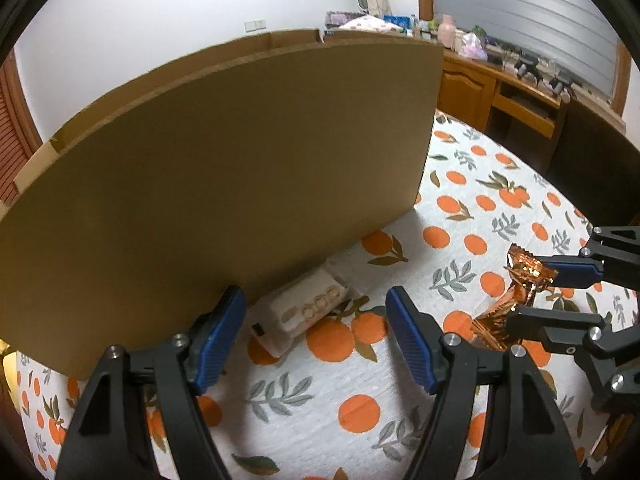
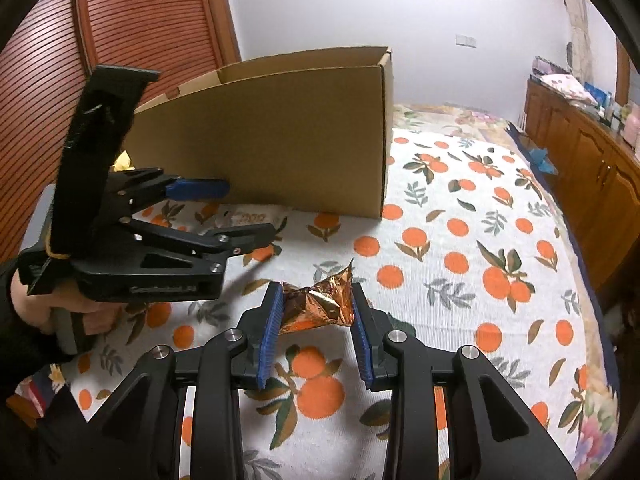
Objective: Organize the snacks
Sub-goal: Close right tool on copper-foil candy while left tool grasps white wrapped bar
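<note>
A copper foil snack packet (image 2: 318, 306) sits between the blue pads of my right gripper (image 2: 316, 320), which is shut on it just above the orange-print cloth. It also shows in the left wrist view (image 1: 524, 276), held by the right gripper (image 1: 532, 292). My left gripper (image 1: 316, 336) is open and empty, its left pad close to the cardboard box (image 1: 224, 160). A white snack packet (image 1: 308, 312) lies flat on the cloth ahead of it, against the box's near wall. The right wrist view shows the left gripper (image 2: 248, 210), the white packet (image 2: 250, 218) and the box (image 2: 280, 140).
The orange-print cloth (image 2: 460, 272) covers a bed. A wooden cabinet (image 2: 592, 168) with clutter on top runs along the right. A slatted wooden door (image 2: 132, 20) stands behind the box. A dark chair back (image 1: 592, 152) stands at the far right.
</note>
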Available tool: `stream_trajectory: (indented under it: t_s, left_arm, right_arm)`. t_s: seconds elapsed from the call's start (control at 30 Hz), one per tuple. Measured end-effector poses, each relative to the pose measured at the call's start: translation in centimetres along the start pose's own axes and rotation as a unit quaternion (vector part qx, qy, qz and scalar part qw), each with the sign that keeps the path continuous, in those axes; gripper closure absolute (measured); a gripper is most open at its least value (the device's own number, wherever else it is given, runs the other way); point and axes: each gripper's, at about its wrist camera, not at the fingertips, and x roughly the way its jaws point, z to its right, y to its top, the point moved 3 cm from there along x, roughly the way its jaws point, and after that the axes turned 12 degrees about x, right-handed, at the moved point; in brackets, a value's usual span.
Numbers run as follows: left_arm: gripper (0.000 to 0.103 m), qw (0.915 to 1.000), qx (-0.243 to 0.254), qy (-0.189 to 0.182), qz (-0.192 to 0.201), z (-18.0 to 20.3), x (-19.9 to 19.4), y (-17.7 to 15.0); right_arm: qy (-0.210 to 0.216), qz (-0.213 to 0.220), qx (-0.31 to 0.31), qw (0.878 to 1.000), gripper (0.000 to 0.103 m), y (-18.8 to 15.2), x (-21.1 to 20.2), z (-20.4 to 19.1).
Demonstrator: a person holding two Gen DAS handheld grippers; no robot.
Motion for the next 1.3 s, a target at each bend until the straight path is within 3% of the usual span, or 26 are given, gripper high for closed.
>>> stream_trajectory:
  t_s: [0.07, 0.23, 0.47, 0.9, 0.97, 1.03, 1.1, 1.3]
  left_arm:
    - [0.032, 0.9999, 0.002, -0.004, -0.010, 0.1, 0.4, -0.1]
    - [0.050, 0.9991, -0.010, -0.038, -0.018, 0.2, 0.1, -0.4]
    - [0.051, 0.9981, 0.010, -0.058, -0.019, 1.3, -1.0, -0.8]
    - [0.046, 0.9986, 0.005, -0.050, -0.014, 0.4, 0.5, 0.8]
    - [0.053, 0.9986, 0.005, -0.051, -0.014, 0.5, 0.7, 0.8]
    - [0.074, 0.9983, 0.005, -0.057, -0.010, 0.7, 0.6, 0.6]
    - [0.082, 0.9978, 0.008, -0.065, -0.007, 0.9, 0.4, 0.5]
    - [0.084, 0.9980, 0.009, -0.063, 0.006, 1.1, -1.5, -0.6]
  right_arm:
    - [-0.002, 0.000, -0.001, 1.000, 0.071, -0.2, 0.1, 0.1]
    - [0.003, 0.000, 0.005, 1.000, 0.071, -0.6, 0.2, 0.4]
    - [0.006, 0.004, 0.010, 1.000, 0.071, -0.6, 0.1, 0.6]
    - [0.007, 0.001, 0.007, 1.000, 0.071, -0.8, 0.1, 0.4]
    - [0.008, 0.001, 0.006, 1.000, 0.071, -0.8, 0.1, 0.3]
    - [0.009, 0.001, 0.006, 1.000, 0.071, -0.8, 0.1, 0.3]
    - [0.008, 0.002, 0.006, 1.000, 0.071, -0.8, 0.2, 0.3]
    - [0.006, 0.006, 0.003, 1.000, 0.071, -0.9, 0.2, 0.3]
